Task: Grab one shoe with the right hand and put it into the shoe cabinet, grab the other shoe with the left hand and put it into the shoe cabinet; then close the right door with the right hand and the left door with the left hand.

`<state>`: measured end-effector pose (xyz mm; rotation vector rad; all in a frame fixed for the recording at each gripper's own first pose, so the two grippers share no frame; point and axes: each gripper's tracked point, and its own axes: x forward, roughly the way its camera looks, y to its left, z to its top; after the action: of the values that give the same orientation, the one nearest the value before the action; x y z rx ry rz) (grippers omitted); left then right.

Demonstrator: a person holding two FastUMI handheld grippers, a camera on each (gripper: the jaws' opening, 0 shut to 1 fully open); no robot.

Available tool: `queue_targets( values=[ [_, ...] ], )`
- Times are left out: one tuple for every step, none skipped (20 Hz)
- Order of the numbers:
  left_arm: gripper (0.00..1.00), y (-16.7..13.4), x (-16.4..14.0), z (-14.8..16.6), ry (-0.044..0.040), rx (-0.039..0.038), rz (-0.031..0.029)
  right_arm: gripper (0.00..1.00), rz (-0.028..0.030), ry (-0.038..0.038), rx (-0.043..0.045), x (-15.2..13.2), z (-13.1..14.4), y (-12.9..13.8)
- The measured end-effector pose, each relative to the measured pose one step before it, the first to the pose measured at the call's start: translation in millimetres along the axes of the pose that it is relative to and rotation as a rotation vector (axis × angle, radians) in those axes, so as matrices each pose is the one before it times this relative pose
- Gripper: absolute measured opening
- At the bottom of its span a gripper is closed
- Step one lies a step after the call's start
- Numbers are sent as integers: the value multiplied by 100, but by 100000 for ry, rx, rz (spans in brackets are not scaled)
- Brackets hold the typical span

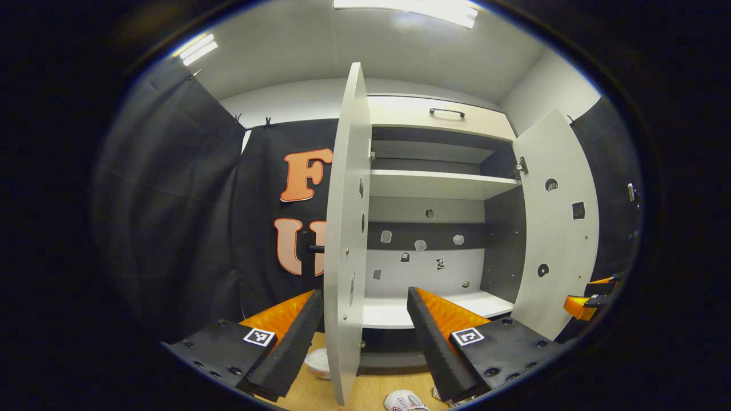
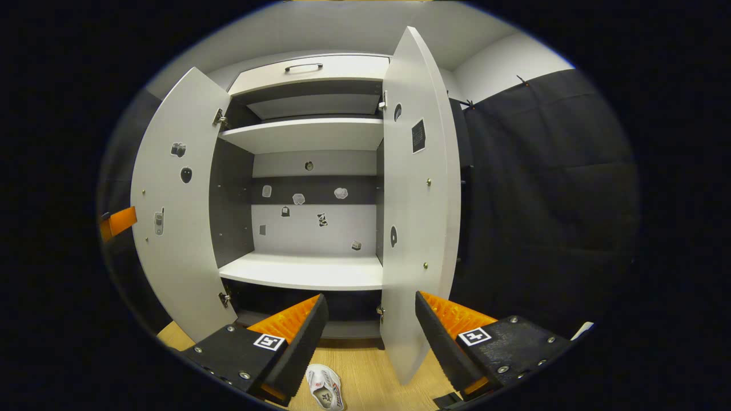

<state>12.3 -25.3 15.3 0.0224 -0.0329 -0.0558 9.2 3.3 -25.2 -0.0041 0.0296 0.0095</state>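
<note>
The white shoe cabinet stands open in front of me, its lower shelf [image 1: 394,313] [image 2: 308,271] bare. In the left gripper view its left door [image 1: 345,228] is edge-on between my fingers and its right door [image 1: 557,228] swings wide. A white shoe [image 1: 405,401] and a second one [image 1: 318,362] lie on the wooden floor below. My left gripper [image 1: 364,297] is open and holds nothing. In the right gripper view one white shoe [image 2: 324,388] lies on the floor under the open, unloaded right gripper [image 2: 371,299], near the right door [image 2: 420,200].
An upper shelf [image 2: 302,134] and a top drawer with a dark handle [image 2: 302,67] sit above. The left door [image 2: 177,217] opens outward. The other gripper shows at the right edge [image 1: 588,299] of the left gripper view and at the left edge [image 2: 118,222] of the right gripper view. Black cloth surrounds the cabinet.
</note>
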Motion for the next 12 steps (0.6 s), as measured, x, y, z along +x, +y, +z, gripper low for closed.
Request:
queue_targets(
  values=[
    [94, -98, -87, 28, -64, -2, -208, 94, 374, 1119, -1128, 175, -714, 134],
    [94, -87, -57, 49, -106, 93, -252, 94, 615, 1339, -1079, 85, -877, 258],
    [94, -58, 66, 41, 18, 204, -109, 94, 183, 2228, -1013, 1, -1126, 219],
    [96, -7, -59, -10, 98, 266, -20, 94, 709, 2090, -268, 35, -1149, 352],
    [96, 4, 86, -12, -33, 199, -4, 95, 1299, 2395, 435, 193, -1244, 611],
    [96, 63, 18, 29, 55, 116, 81, 95, 1306, 2323, 826, 180, -1265, 622],
    [94, 85, -61, -18, -22, 380, 247, 95, 1393, 2213, 814, 301, -1296, 447],
    [94, 118, -14, 38, -144, 663, 427, 95, 1765, 1417, 359, 330, -1223, 518],
    [94, 135, -25, -18, -31, 654, 389, 95, 266, 2048, -415, 577, -1394, 202],
    [94, 45, -12, -110, 165, 372, 118, 95, 589, 2552, -274, 544, -1653, 245],
    [96, 47, -59, -94, 301, 100, 42, 95, 521, 3088, 565, 696, -1747, 279],
    [96, 142, -105, -172, 222, -54, 137, 95, 626, 2840, 1137, 838, -1749, 67]
  ],
)
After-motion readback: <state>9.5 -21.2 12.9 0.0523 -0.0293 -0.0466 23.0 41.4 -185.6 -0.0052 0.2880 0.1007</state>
